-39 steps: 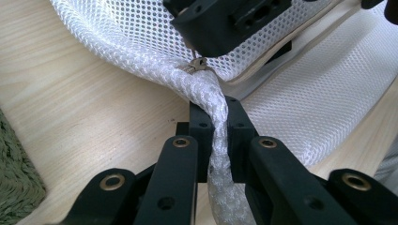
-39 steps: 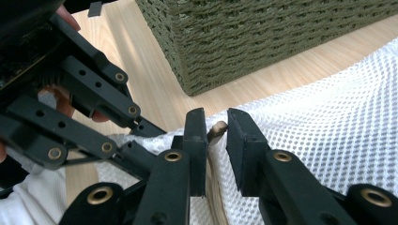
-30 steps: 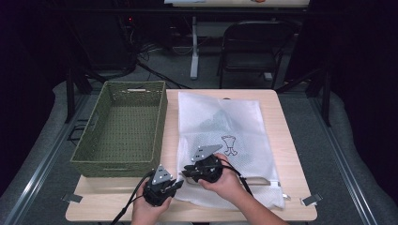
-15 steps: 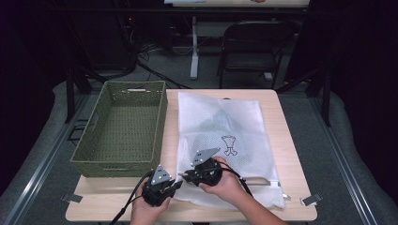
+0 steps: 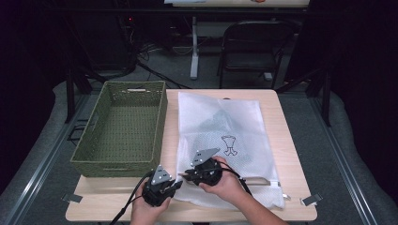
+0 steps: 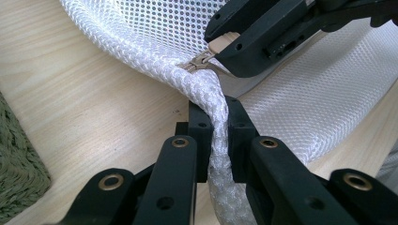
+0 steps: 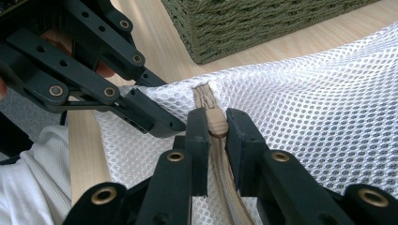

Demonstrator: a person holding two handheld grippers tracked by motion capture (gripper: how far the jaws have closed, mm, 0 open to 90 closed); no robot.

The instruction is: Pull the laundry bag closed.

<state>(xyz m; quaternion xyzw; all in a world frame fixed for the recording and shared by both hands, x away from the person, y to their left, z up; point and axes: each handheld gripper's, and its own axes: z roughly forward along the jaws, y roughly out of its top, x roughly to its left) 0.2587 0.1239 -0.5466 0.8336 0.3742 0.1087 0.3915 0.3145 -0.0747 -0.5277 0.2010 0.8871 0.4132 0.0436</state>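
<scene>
A white mesh laundry bag (image 5: 220,126) lies flat on the wooden table, with a dark garment faintly visible inside. At its near-left corner my left gripper (image 5: 174,183) is shut on the bunched mesh edge (image 6: 206,89), which stands pinched between its pads (image 6: 217,112). Just right of it my right gripper (image 5: 184,175) is shut on the tan zipper pull (image 7: 217,123) at the end of the bag's zipper (image 7: 225,187). In the left gripper view the right gripper (image 6: 220,44) holds that pull just past the pinched corner. The two grippers' tips nearly touch.
A green woven basket (image 5: 119,136) stands on the left half of the table, its near corner (image 7: 244,23) close to both grippers. The table's front edge (image 5: 187,218) lies just under the hands. A folding chair (image 5: 253,47) stands beyond the far edge.
</scene>
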